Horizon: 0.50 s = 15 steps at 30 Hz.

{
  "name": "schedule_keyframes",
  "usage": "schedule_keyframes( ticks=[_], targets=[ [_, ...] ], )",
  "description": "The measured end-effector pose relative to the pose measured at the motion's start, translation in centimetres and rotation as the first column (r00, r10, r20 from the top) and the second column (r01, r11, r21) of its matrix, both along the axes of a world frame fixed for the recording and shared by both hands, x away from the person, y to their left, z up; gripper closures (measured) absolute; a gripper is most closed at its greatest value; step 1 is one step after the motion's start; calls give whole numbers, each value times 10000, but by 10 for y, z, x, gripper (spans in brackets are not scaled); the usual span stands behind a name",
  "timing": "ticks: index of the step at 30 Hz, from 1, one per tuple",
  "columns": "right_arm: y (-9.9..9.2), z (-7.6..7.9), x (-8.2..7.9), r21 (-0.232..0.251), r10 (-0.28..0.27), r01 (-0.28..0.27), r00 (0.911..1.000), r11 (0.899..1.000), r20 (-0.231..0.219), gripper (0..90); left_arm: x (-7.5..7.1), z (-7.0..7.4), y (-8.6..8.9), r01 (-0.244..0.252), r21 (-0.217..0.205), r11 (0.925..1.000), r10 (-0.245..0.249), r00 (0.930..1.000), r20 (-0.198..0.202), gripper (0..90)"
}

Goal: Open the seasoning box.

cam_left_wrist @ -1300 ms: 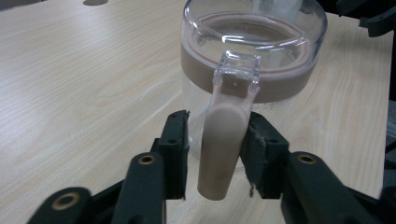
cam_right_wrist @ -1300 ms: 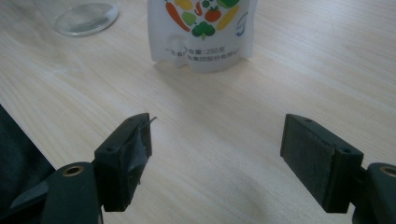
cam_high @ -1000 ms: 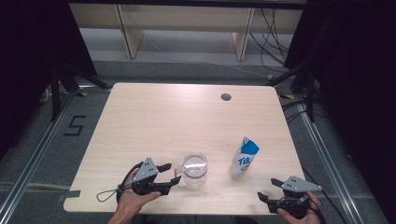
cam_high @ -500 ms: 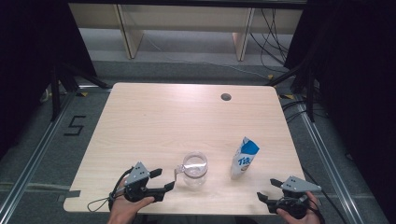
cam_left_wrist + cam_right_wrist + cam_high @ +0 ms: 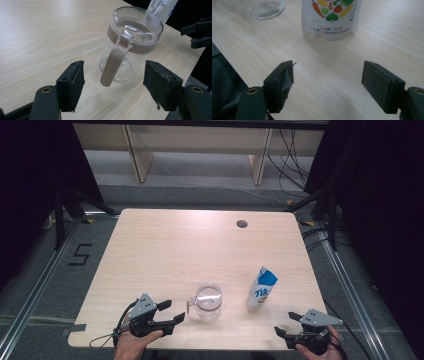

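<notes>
Jug (image 5: 130, 42), clear, handle (image 5: 113, 63) just ahead of left claw (image 5: 113, 86), jaws wide, just been narrowing, nothing gripped. Advance squarely, clamp handle mid-length. Right claw (image 5: 327, 86) open, empty.

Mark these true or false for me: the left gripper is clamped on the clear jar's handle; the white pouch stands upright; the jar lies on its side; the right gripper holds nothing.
1. The left gripper is clamped on the beige handle of the clear glass jar. False: its jaws stand open on either side of the handle, apart from it.
2. The white and blue printed pouch stands upright on the light wooden table. True.
3. The jar lies on its side. False: it stands upright.
4. The right gripper holds nothing. True: its jaws are open over bare table.
</notes>
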State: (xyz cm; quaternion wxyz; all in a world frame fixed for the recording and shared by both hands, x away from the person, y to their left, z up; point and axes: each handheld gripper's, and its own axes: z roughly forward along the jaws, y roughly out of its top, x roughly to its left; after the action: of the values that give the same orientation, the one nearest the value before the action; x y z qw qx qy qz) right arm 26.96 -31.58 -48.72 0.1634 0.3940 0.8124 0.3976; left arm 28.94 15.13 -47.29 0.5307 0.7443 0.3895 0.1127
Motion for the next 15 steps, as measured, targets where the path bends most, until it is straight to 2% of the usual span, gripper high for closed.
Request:
schedule_keyframes(
  ticks=[1,2,3,4,5,6,7,9,11,12,13,15],
  targets=[
    [0,0,0,-6,27,-27,10000,10000,15,267,-1,2,0,2,61,10000,-2,10000,15,332],
    [0,-1,1,73,149,-149,9999,9999,17,273,0,2,0,224,43,9997,-225,9997,134,345],
    [2,0,-1,142,107,-104,9998,9998,-177,276,-1,3,-1,122,41,9999,-123,9998,155,359],
    [2,0,-1,113,65,-63,9998,9999,-204,276,-1,4,-1,97,-170,9998,-96,9999,79,368],
    [2,0,-1,75,90,-89,9998,9999,-159,277,-2,6,-2,14,-184,9998,-13,10000,63,382],
    [1,0,1,-31,267,-267,9996,9996,25,279,-1,7,-2,239,-196,9995,-234,9995,231,404],
    [2,0,0,-43,338,-338,9994,9994,-13,283,-2,8,-4,171,-384,9991,-165,9997,163,427],
    [3,0,1,93,466,-465,9989,9989,-22,287,-1,14,-5,319,-217,9993,-310,9987,409,471],
    [3,0,0,-88,396,-395,9992,9992,84,295,-1,18,-8,241,-283,9993,-229,9988,435,526],
    [4,0,0,-137,386,-384,9991,9992,185,296,0,19,-10,255,-443,9987,-232,9984,507,558],
    [3,0,0,-197,427,-422,9987,9989,273,300,0,22,-11,331,-272,9991,-313,9976,624,585],
    [5,0,0,81,702,-702,9975,9975,2,312,0,24,-15,249,-239,9994,-231,9971,720,634]
  ],
)
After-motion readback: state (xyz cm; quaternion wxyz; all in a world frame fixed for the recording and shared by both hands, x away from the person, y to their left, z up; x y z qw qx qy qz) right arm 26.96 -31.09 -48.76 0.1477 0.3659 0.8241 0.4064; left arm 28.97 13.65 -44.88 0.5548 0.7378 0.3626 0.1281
